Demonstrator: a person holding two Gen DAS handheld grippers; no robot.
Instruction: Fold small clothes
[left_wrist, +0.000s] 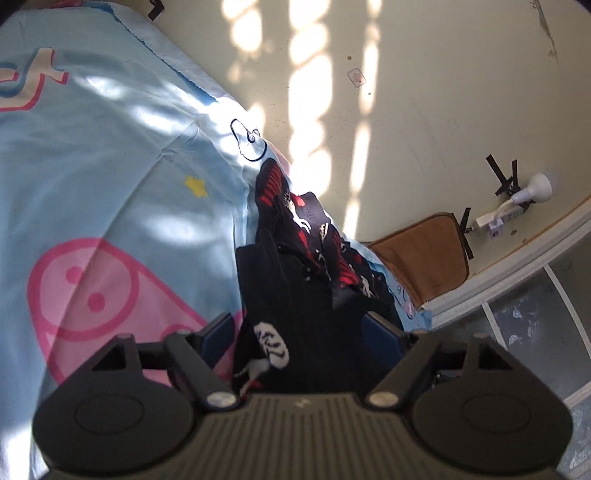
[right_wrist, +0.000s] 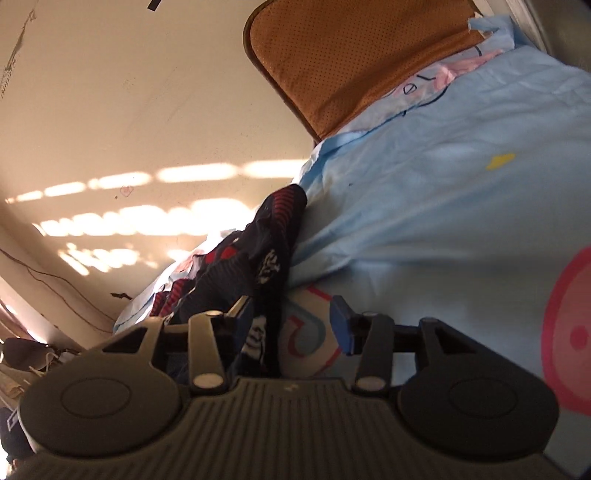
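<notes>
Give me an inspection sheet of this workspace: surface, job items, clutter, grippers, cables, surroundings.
Surface: light blue cartoon-print sheet, creased, with sun patches.
Job's things: dark garment with red and white pattern, bunched along the sheet's edge by the wall.
Clutter: brown perforated cushion propped at the wall.
Grippers: left gripper open, the garment lying between its blue pads; right gripper open, garment against its left pad.
Cables: white plug with lamp on the wall; thin wire trailing along the wall.
Surroundings: cream wall with black tape strips and striped sunlight.
</notes>
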